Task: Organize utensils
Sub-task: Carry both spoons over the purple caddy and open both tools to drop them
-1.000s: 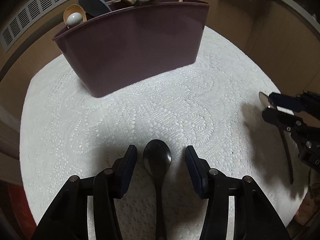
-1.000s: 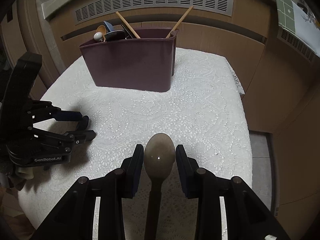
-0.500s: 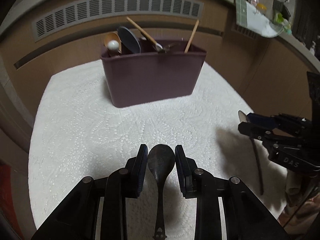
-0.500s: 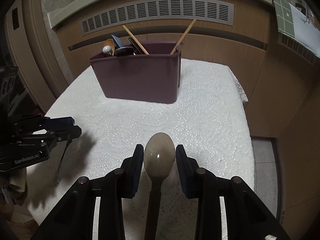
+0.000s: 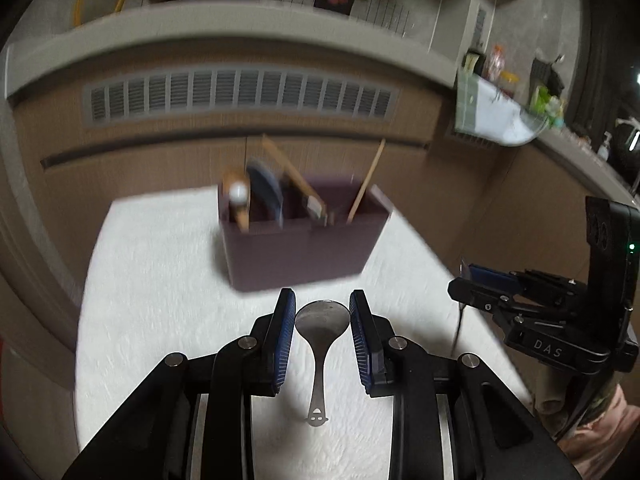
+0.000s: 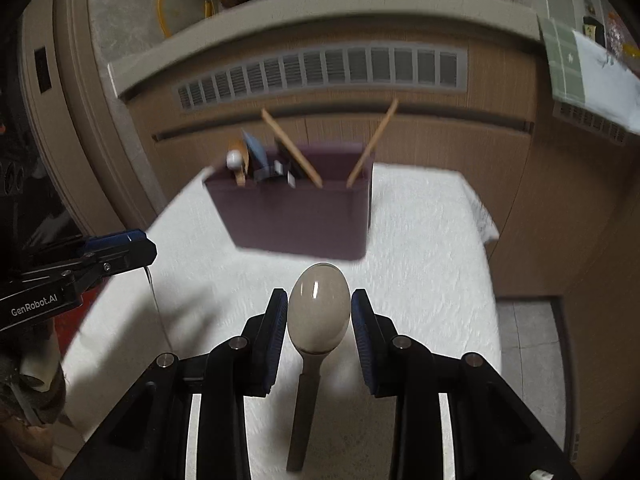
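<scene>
This looks like a lived-in home, probably a kitchen or dining corner. A small surface (image 6: 432,216) wears a white lace-patterned cloth, and on it stands a plum-coloured utensil caddy (image 6: 296,220) stuffed with wooden chopsticks (image 6: 372,142), spoons and a spatula. Behind runs wood-grain panelling with a long slatted vent grille (image 6: 324,70) under a pale curved ledge (image 5: 224,20). To one side a counter (image 5: 580,152) carries bottles, jars and a soap dispenser. A coiled yellow hose (image 6: 184,0) lies on the ledge, and grey floor tiles (image 6: 528,344) show beside the surface.
</scene>
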The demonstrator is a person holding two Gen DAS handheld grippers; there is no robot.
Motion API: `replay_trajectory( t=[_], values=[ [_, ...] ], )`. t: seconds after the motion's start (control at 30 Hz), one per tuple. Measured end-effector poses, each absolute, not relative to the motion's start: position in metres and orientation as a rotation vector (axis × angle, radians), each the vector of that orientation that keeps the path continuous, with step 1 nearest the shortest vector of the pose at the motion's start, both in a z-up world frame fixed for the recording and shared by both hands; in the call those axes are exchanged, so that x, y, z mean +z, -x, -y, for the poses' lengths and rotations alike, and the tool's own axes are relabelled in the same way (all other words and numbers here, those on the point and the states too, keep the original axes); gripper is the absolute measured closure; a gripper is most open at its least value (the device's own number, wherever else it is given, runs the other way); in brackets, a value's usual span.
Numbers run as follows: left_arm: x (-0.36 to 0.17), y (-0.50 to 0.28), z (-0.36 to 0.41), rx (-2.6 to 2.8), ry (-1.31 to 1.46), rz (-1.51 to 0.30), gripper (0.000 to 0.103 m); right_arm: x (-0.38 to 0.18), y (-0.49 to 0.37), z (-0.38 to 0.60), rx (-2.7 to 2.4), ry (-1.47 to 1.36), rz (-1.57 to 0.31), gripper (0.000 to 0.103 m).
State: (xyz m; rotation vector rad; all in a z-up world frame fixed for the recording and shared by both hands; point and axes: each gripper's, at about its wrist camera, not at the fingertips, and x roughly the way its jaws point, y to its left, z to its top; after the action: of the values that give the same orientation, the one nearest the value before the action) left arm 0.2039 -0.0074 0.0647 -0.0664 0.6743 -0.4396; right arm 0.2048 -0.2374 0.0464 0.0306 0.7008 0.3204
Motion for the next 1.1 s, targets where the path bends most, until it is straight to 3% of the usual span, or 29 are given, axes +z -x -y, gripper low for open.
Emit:
replay_trajectory(
  t=[0.23,0.37,0.87,0.93,0.97,1.0,1.03,1.1],
  values=[
    [0.170,-0.237,0.000,-0.432,0.057,-0.397,0.074,0.181,-0.241,0.236,0.308,0.010,-0.402,0.073],
    [0.184,-0.279,-0.001,-0.397,0.081,-0.358,0.074,0.205,-0.277,0.221,0.278,0.063,-0.358,0.073],
    [0.067,-0.356,0.015,-0.371,0.155,-0.541,0.073,0.083,-0.359,0.207,0.275,0.095,-0.619,0.072],
    [0.053,-0.360,0.017,-0.380,0.158,-0.588,0.065,0.069,-0.366,0.208,0.300,0.077,-0.677,0.067],
    [0.047,-0.362,0.017,-0.382,0.164,-0.611,0.051,0.064,-0.368,0.208,0.303,0.066,-0.697,0.063],
    [0.044,-0.361,0.015,-0.377,0.174,-0.619,0.045,0.061,-0.369,0.209,0.302,0.059,-0.707,0.051],
    [0.043,-0.359,0.013,-0.372,0.177,-0.619,0.045,0.058,-0.366,0.211,0.297,0.052,-0.707,0.046],
    [0.047,-0.350,0.008,-0.358,0.179,-0.615,0.045,0.058,-0.356,0.215,0.292,0.049,-0.689,0.046]
  ],
)
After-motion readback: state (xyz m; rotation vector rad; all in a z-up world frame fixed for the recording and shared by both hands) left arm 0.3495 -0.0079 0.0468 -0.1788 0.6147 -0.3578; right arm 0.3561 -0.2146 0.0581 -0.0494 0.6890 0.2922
